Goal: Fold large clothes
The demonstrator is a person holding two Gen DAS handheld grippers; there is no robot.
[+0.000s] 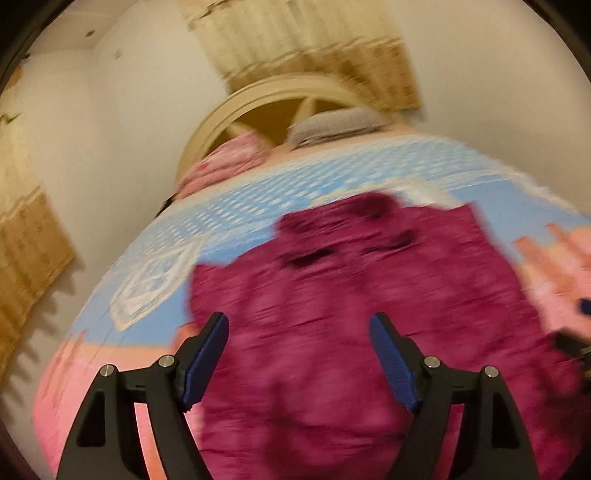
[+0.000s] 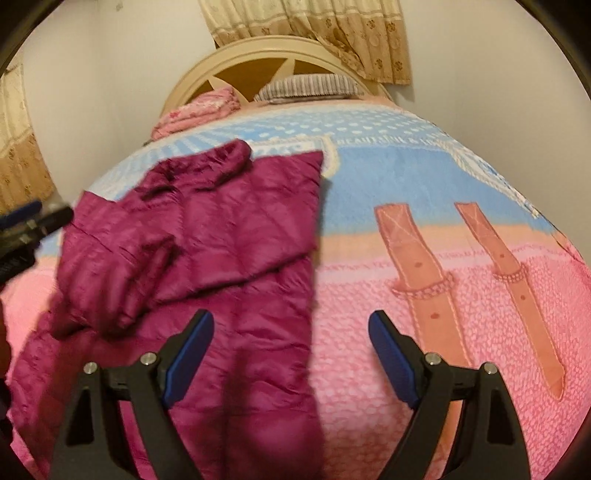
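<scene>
A magenta quilted jacket [image 2: 225,229] lies on the bed, folded lengthwise, with a sleeve laid across its upper part. In the blurred left wrist view the jacket [image 1: 332,288] fills the middle. My left gripper [image 1: 299,325] hovers over it, open, nothing between its blue pads. My right gripper [image 2: 291,325] is open over the jacket's right edge, its left finger above the fabric and its right finger above the blanket. The left gripper's tip [image 2: 37,218] shows at the left edge of the right wrist view; the right gripper's tip [image 1: 585,306] shows at the right edge of the left wrist view.
The bed carries a pink and blue blanket [image 2: 461,192] printed with strap shapes. At its head are a folded pink cloth [image 2: 199,110], a striped pillow [image 2: 306,86] and a cream headboard [image 2: 236,59]. Curtains [image 2: 314,26] hang behind it, and a white wall stands at the left.
</scene>
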